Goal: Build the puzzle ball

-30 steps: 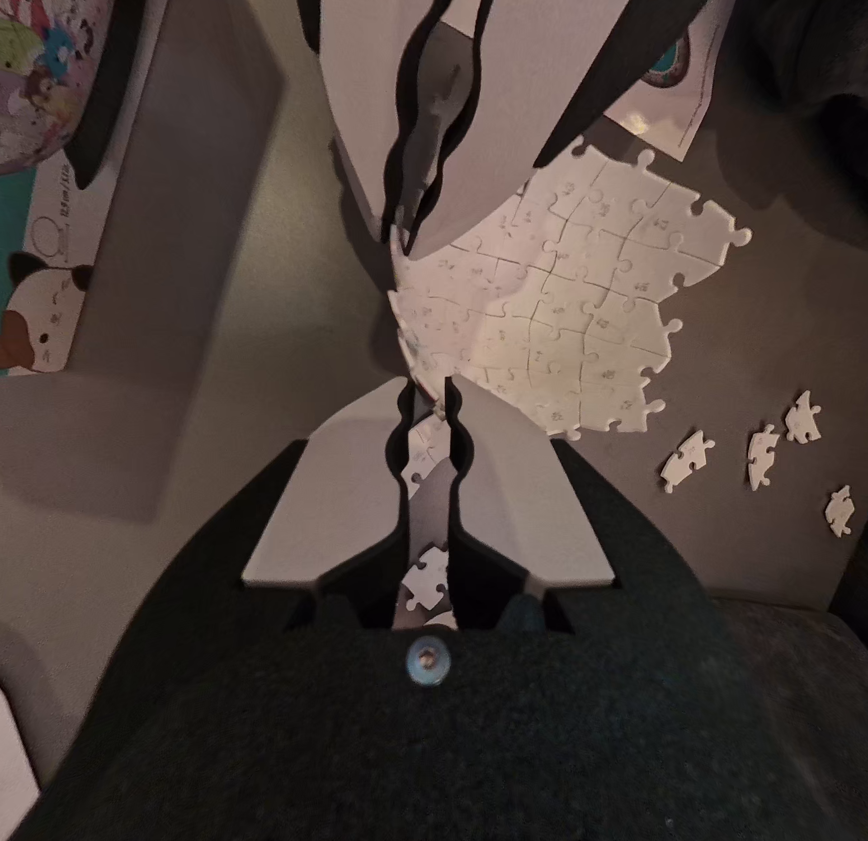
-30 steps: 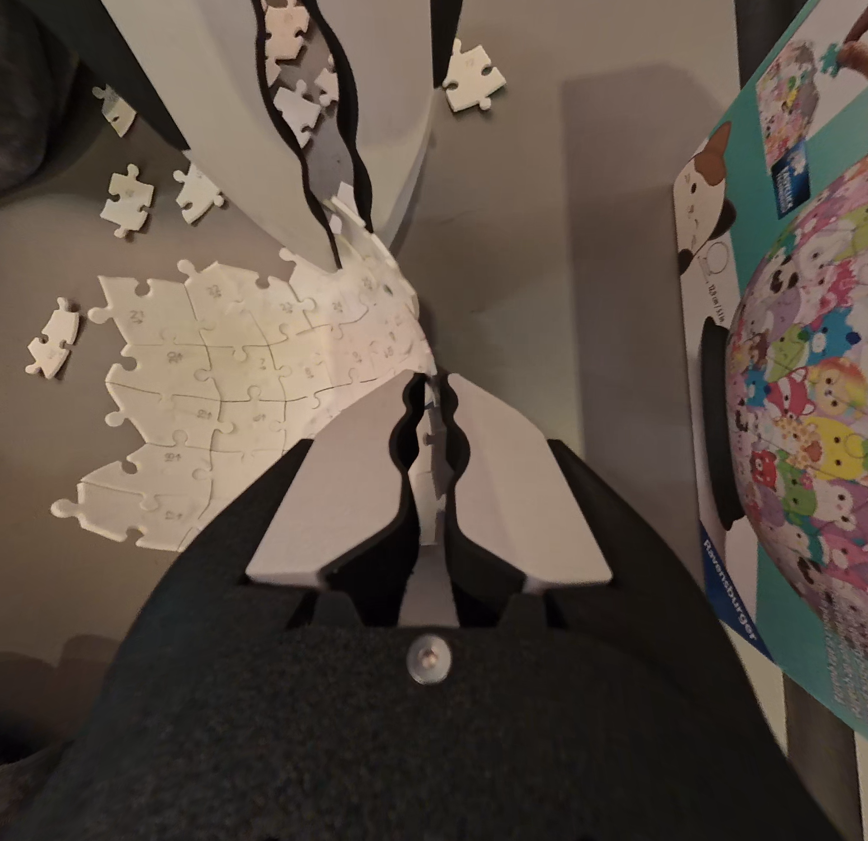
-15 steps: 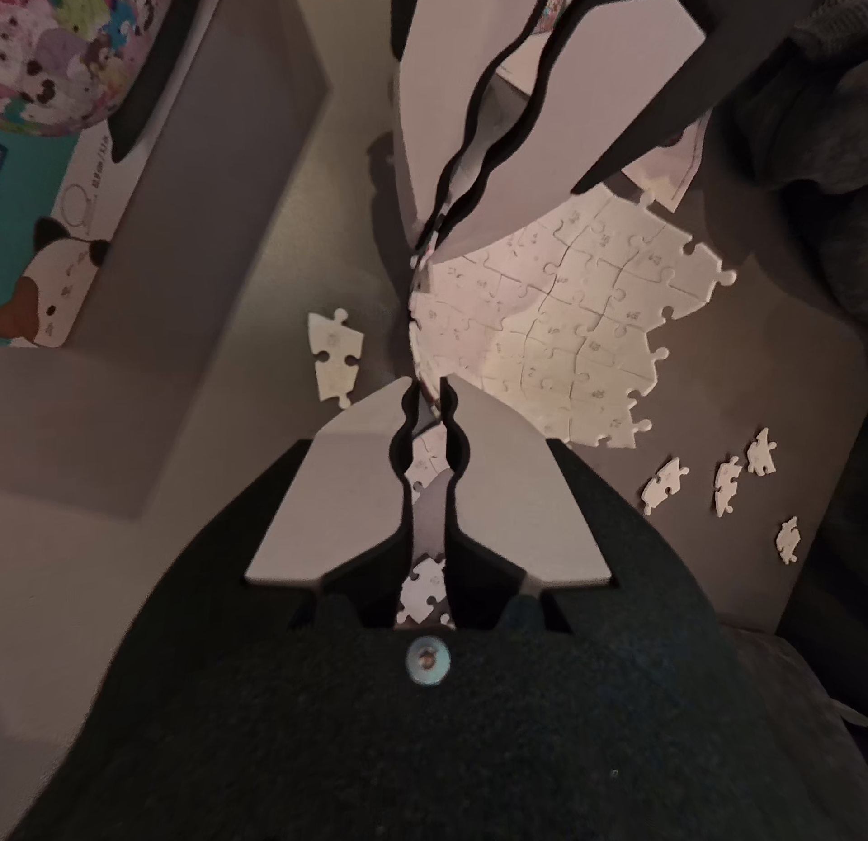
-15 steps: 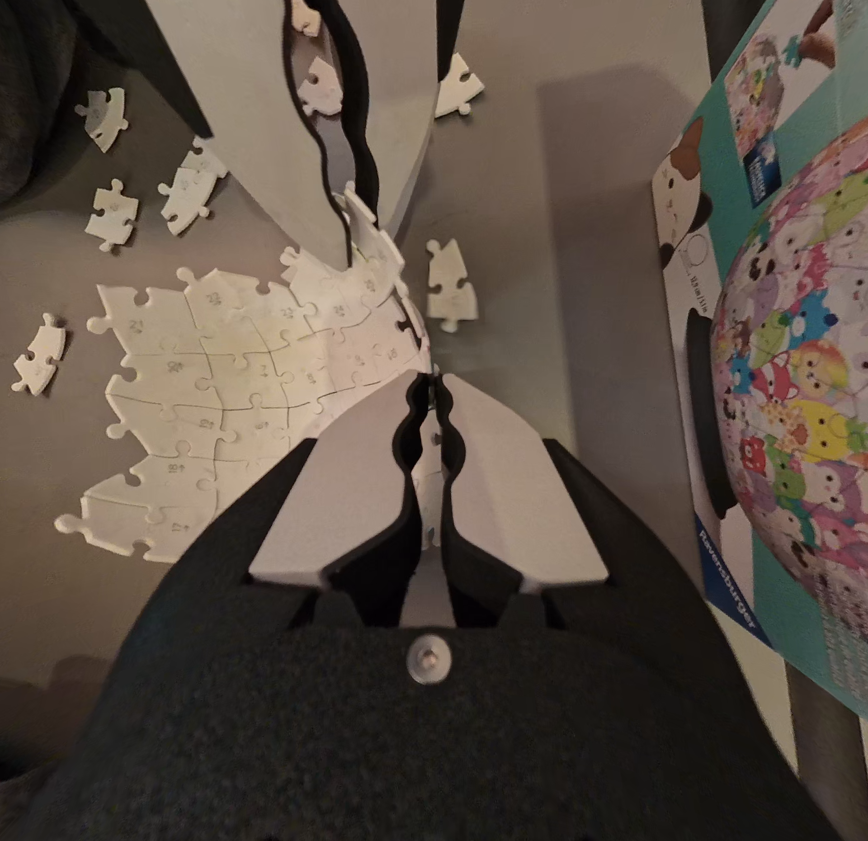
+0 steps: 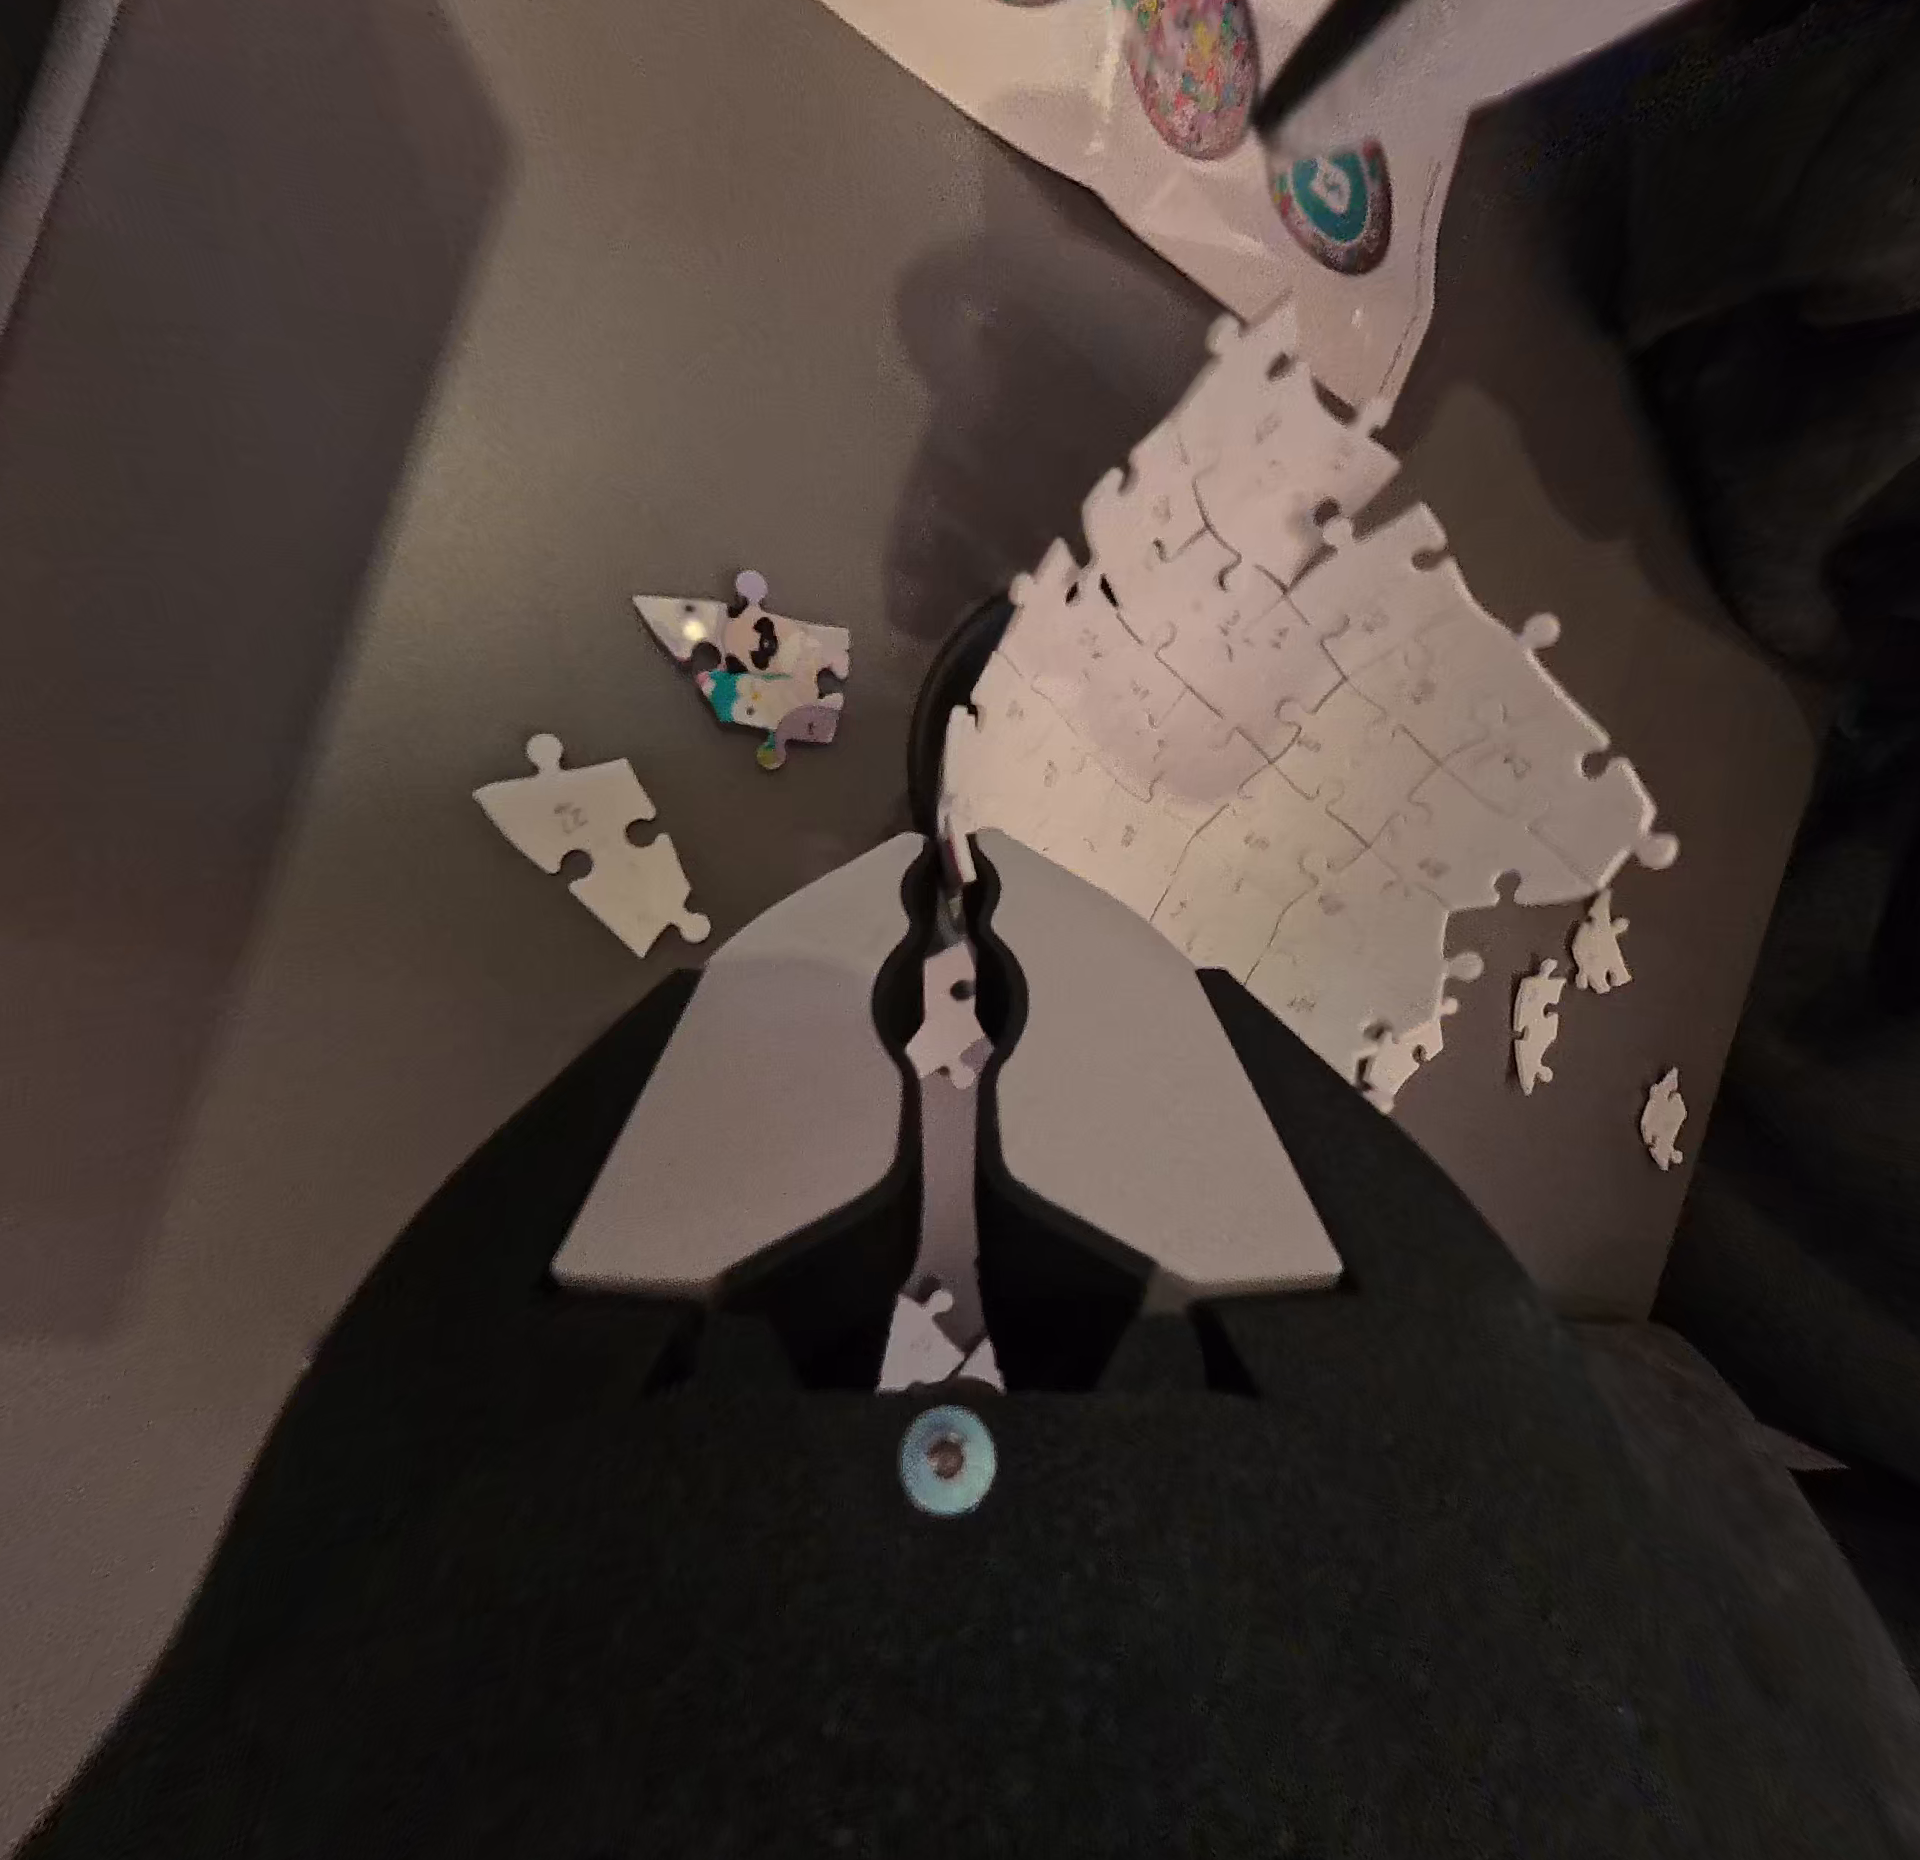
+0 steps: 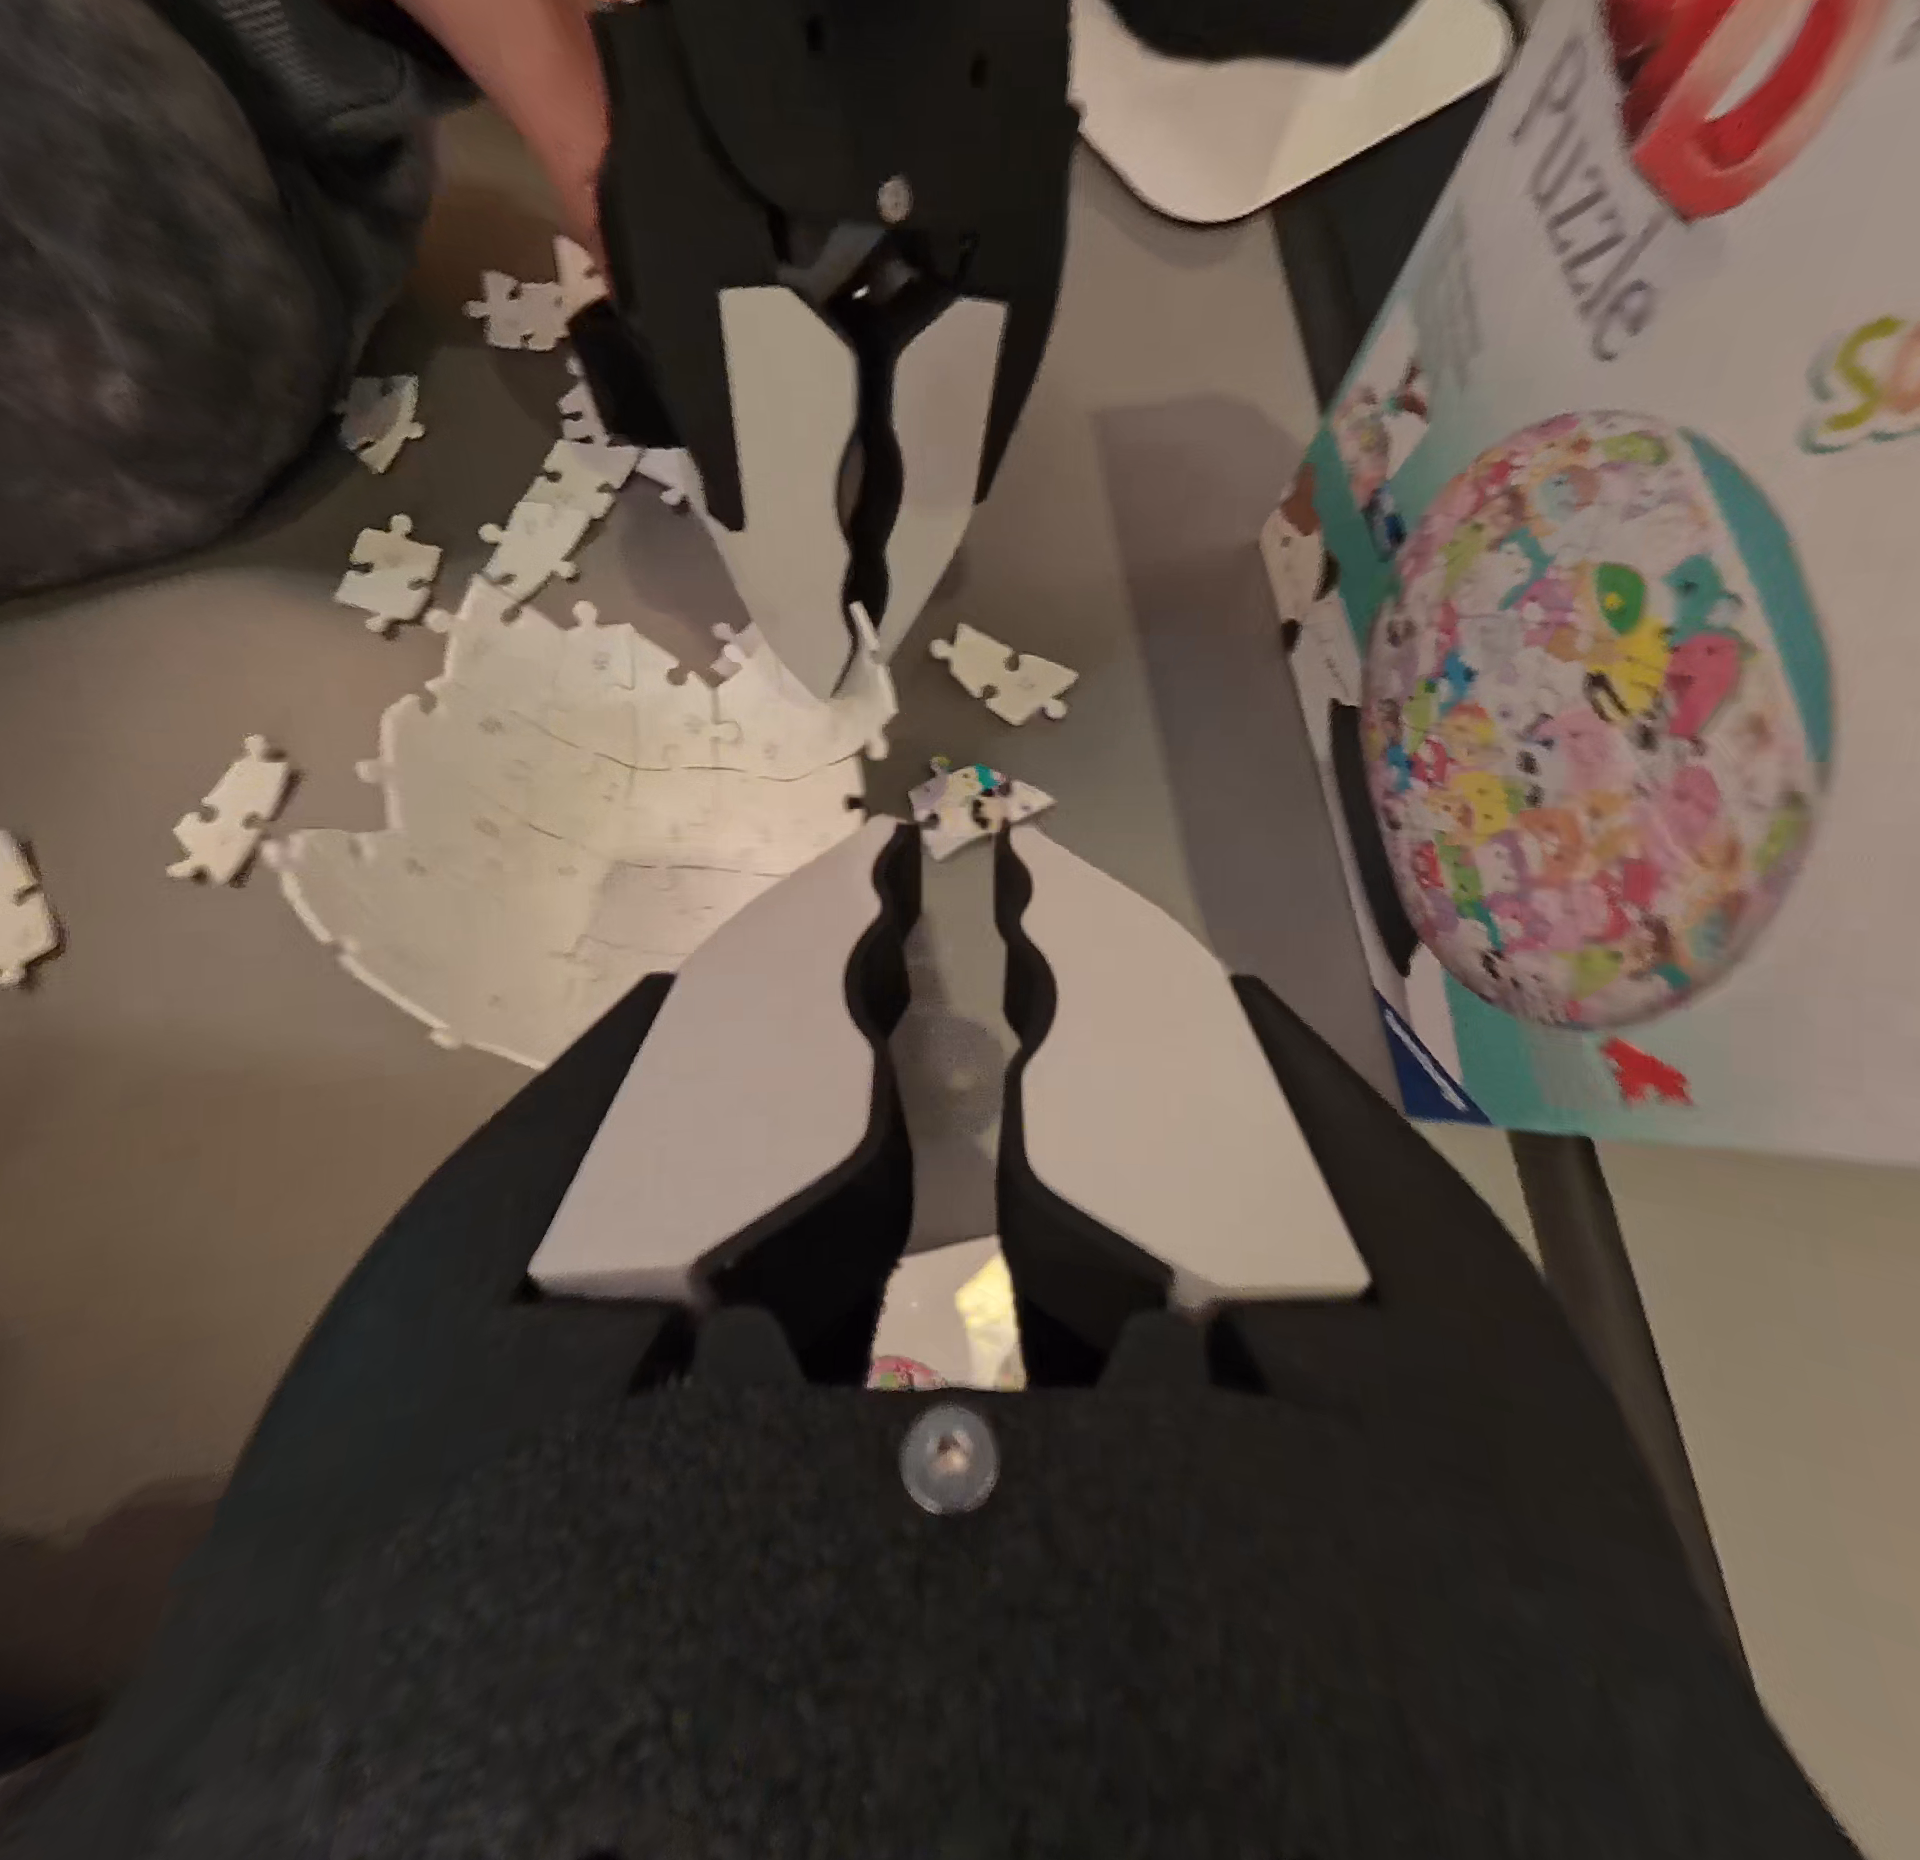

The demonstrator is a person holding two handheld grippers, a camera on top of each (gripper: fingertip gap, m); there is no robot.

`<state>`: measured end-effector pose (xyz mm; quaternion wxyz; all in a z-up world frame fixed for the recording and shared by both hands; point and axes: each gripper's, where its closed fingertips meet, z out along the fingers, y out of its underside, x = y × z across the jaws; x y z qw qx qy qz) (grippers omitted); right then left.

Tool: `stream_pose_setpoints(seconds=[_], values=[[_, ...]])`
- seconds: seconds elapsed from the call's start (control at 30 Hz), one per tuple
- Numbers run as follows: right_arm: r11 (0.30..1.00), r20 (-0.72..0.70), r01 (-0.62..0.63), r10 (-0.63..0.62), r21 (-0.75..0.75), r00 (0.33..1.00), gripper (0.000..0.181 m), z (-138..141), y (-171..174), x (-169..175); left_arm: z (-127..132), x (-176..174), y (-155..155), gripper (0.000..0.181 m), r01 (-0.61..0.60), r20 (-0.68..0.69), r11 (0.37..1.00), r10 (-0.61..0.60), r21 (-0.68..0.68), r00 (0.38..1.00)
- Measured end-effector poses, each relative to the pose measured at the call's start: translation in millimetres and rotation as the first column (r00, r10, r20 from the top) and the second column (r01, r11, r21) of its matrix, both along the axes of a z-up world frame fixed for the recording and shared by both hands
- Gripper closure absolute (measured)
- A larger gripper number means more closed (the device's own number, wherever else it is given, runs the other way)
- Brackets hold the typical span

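The partly built puzzle ball shell (image 5: 1299,750) lies white side up on the grey table; it also shows in the right wrist view (image 6: 582,823). My left gripper (image 5: 951,854) is shut on the shell's near edge, also seen from the right wrist view (image 6: 860,657). My right gripper (image 6: 958,839) is slightly open and empty, held back from the shell. A colourful piece (image 6: 982,802) lies face up just beyond its tips, and it lies left of the shell in the left wrist view (image 5: 764,667). A white joined pair of pieces (image 5: 597,854) lies nearby.
The puzzle box (image 6: 1610,719) stands at the right. An instruction sheet (image 5: 1195,96) lies beyond the shell. Loose white pieces (image 5: 1538,1021) lie right of the shell, and several more (image 6: 390,569) lie on its far side. A hand (image 6: 540,75) holds the left gripper. From my left tips it is roughly 5 centimeters to the colourful piece (image 6: 982,802); from my right, 10 centimeters. It turns up in the left wrist view (image 5: 747,656) as well.
My right gripper has let go of the shell's edge, opened and pulled back. A colourful piece now lies face up beside the shell. My left gripper still holds the shell.
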<state>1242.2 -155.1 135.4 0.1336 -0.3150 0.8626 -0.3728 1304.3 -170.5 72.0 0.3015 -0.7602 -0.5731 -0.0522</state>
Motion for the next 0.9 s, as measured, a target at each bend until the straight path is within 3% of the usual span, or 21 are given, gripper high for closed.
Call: stream_pose_setpoints(seconds=[0.23, 0.33, 0.5, 0.9], values=[[0.957, 0.049, 0.226, -0.22, -0.184, 0.974, 0.168, 27, 14, -10, -4, -2, 10, 0.179, 0.018, 0.0, 0.999, -0.018, 0.029, 1.0], [0.945, 0.076, 0.261, -0.251, -0.198, 0.965, 0.168, 20, 24, -2, -6, -3, 16, 0.179, 0.019, 0.01, 0.999, -0.019, 0.038, 1.0], [0.953, 0.005, 0.259, -0.261, -0.161, 0.965, 0.168, -14, 32, -2, -6, -1, 20, 0.178, 0.036, 0.006, 0.999, -0.036, 0.001, 0.999], [0.976, 0.113, 0.197, -0.187, -0.092, 0.976, 0.167, -16, -2, 4, 8, -2, 16, 0.168, 0.013, -0.066, 1.0, -0.013, 0.003, 0.998]])
